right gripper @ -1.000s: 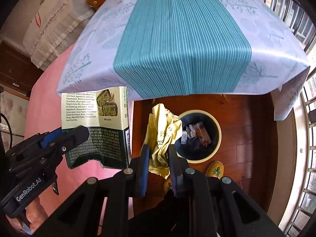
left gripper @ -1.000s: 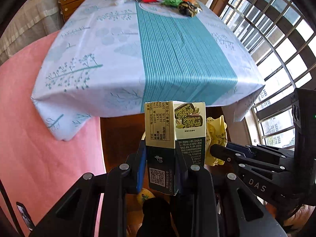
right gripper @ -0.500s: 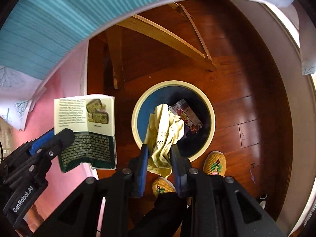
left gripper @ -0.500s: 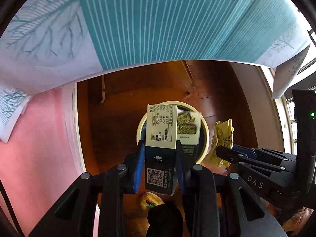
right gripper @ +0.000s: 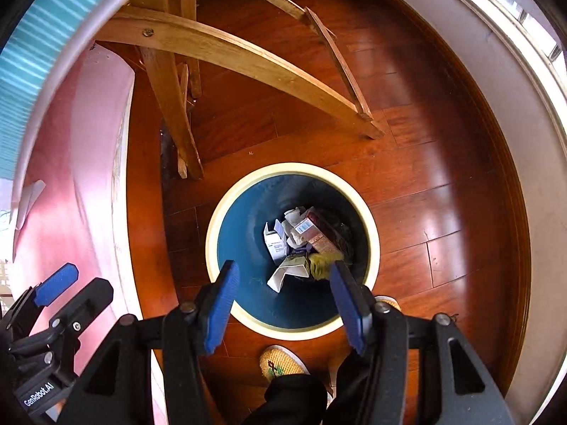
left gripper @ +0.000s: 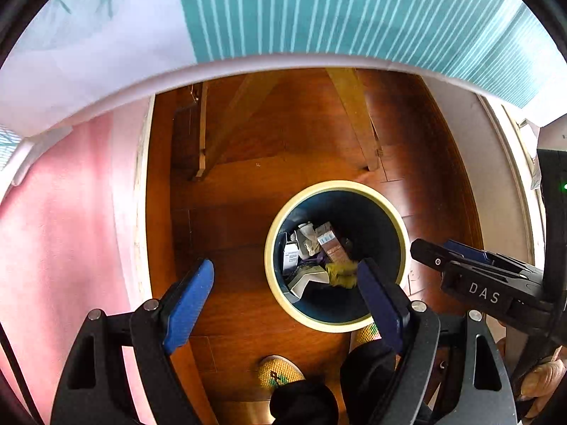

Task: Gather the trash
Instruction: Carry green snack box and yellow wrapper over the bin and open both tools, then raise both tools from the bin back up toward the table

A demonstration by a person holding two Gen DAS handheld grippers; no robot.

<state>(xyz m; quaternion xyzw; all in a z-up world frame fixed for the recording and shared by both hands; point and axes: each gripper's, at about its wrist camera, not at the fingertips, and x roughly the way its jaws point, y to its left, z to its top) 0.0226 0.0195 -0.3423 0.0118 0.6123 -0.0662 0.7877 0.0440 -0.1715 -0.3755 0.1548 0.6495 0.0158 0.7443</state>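
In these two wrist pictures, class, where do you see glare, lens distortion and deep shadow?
Right wrist view: window glare streaks the wooden floor, and the table legs bow into curves. Left wrist view: the tablecloth edge arcs, and the bin interior is darkly shadowed.

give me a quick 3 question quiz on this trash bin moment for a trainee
1. True or false: the left tongs grip a box.
2. Multiple choice: where does the yellow wrapper lie? A) on the wooden floor B) inside the waste bin C) between the right tongs
3. Fill in: the waste bin stands on the floor beside a ____ wooden table leg.

Key
1. False: nothing is between their blue pads, and the jaws are opening.
2. B: it lies among the boxes at the bottom; the right tongs are empty and opening above the bin.
3. slanted
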